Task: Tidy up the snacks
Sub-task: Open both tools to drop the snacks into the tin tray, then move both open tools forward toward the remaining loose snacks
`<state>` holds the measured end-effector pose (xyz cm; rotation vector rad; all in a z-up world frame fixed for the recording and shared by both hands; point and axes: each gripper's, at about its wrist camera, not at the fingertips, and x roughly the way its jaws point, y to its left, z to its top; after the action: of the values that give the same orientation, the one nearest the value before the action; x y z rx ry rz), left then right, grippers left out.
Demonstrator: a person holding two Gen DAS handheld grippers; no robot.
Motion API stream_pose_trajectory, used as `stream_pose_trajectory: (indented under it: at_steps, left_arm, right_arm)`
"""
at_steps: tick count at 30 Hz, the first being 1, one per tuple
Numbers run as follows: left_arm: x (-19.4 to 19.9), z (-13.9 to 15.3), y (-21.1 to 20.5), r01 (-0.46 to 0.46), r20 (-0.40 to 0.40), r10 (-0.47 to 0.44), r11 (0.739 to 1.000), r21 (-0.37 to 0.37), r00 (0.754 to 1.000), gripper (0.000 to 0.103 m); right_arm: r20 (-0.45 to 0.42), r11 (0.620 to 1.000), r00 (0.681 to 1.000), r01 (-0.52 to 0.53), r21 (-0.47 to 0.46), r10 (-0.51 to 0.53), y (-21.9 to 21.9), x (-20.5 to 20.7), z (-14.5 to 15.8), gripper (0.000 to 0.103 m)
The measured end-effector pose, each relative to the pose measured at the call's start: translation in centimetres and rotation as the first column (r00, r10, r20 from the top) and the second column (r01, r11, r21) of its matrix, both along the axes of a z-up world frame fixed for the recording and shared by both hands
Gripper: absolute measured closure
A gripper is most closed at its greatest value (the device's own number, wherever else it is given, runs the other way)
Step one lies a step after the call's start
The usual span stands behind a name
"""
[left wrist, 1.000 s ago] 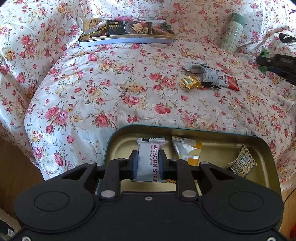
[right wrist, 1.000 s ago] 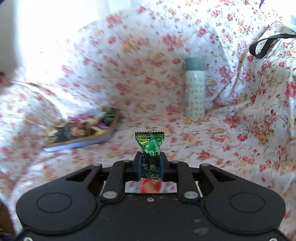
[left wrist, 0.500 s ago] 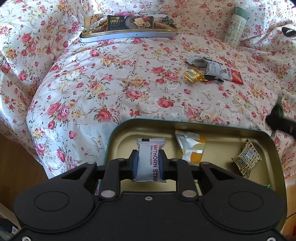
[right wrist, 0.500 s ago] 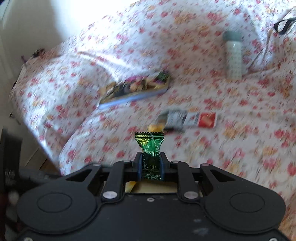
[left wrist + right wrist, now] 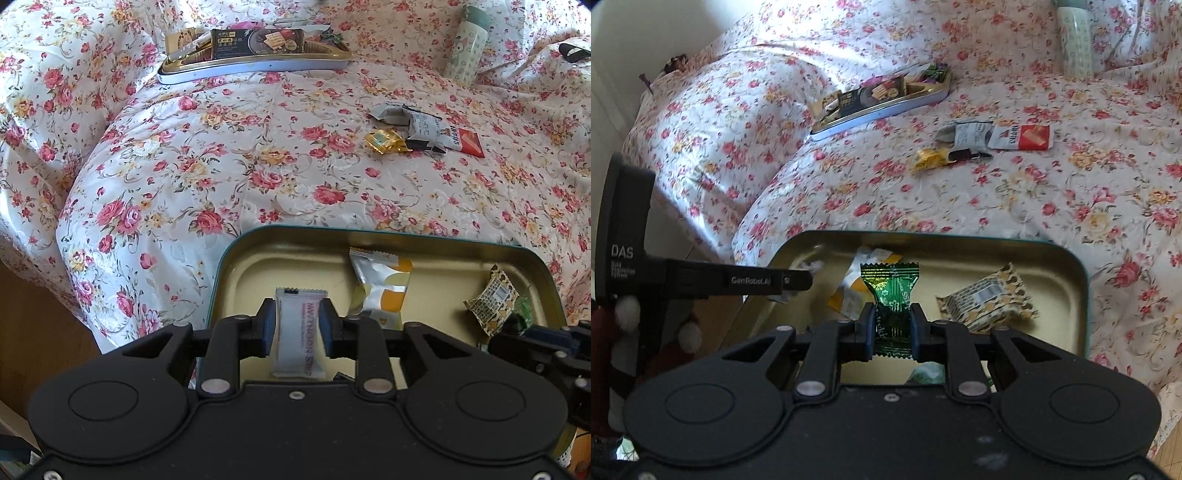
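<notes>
Right wrist view — right tool clamps green candy over tin.

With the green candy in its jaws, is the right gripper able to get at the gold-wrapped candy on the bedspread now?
Probably not yet. The right gripper is shut on the green candy over the open tin. The gold-wrapped candy lies uncovered beyond the tin, so the path looks free once the jaws are emptied.

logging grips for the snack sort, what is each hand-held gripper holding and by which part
Right hand-held gripper: shut on the green candy, pinched across its middle. Left hand-held gripper: its jaws have just been opening; the white snack strip lies between them, no longer clamped.
</notes>
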<state>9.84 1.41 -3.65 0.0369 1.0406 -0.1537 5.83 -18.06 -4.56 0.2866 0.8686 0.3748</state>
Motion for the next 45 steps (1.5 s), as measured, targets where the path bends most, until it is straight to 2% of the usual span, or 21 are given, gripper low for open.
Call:
stream_pose_trajectory:
  at_steps: [2,8,11,16,20,28,39,45]
  left_arm:
    - [-0.1,0.1,0.0,0.001,0.004,-0.001,1.0,0.0,1.0,0.058]
    - [-0.2,0.4,0.0,0.001,0.017,-0.001,1.0,-0.007,1.0,0.057]
    - [-0.2,0.5,-0.1,0.002,0.021,-0.002,1.0,-0.008,1.0,0.057]
    - [-0.3,0.7,-0.2,0.01,0.032,-0.009,1.0,-0.012,0.999,0.056]
    - [-0.4,1.1,-0.3,0.015,0.059,-0.014,1.0,-0.018,0.998,0.047]
    - [-0.1,2.1,-0.5,0.026,0.123,-0.023,0.999,-0.027,0.992,0.042]
    - [1.4,3.2,-1.6,0.078,0.227,-0.084,0.996,0.037,0.97,0.039]
    - [2.8,3.6,-2.4,0.086,0.268,-0.1,0.994,0.064,0.958,0.036]
  right_arm:
    - [-0.004,1.0,1.0,-0.015,0.008,0.015,0.2,0.0,0.0,0.082]
    - [-0.003,0.999,0.999,-0.042,0.02,0.042,0.8,-0.2,0.2,0.077]
    - [0.0,0.999,0.999,-0.042,0.022,0.042,0.7,-0.2,0.3,0.069]
    - [0.01,0.999,0.999,-0.032,0.022,0.032,0.5,-0.1,0.5,0.069]
    - [0.023,0.999,1.0,-0.022,0.024,0.021,0.3,0.1,0.7,0.069]
    - [0.061,1.0,0.998,0.002,0.025,-0.004,-0.2,0.4,1.2,0.068]
    - [0.136,0.997,0.988,0.072,-0.021,-0.068,-1.9,2.3,2.0,0.064]
    - [0.179,0.991,0.978,0.12,-0.064,-0.107,-3.0,4.1,2.3,0.056]
